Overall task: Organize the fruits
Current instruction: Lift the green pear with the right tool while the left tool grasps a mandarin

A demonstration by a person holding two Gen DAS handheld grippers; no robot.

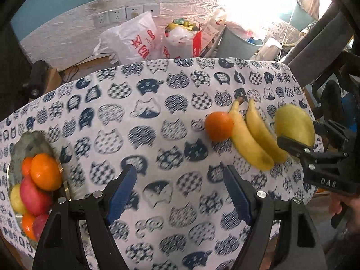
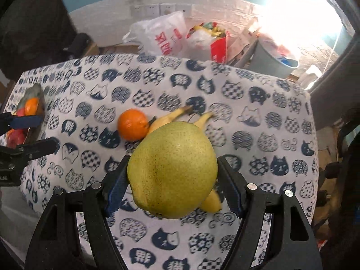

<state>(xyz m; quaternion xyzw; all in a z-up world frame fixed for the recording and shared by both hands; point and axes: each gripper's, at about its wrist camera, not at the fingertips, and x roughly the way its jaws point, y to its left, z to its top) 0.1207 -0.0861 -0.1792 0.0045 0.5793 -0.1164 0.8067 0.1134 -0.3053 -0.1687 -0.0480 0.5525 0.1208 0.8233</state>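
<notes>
My right gripper (image 2: 172,175) is shut on a yellow-green pear (image 2: 172,168) and holds it above the table; the pear also shows in the left wrist view (image 1: 293,124) with the right gripper (image 1: 299,139) around it. My left gripper (image 1: 180,177) is open and empty over the cat-print cloth; it also shows in the right wrist view (image 2: 45,131). An orange (image 1: 218,126) (image 2: 132,124) lies on the cloth beside two bananas (image 1: 252,138) (image 2: 171,118). A grey bowl (image 1: 27,144) (image 2: 33,93) at the left holds oranges, red apples and a yellow fruit.
The cat-print tablecloth (image 1: 146,117) covers the table. Behind its far edge stand plastic bags (image 1: 132,38), a red box (image 1: 195,45) and a grey bucket (image 1: 236,42). A bright lamp glares at the upper right.
</notes>
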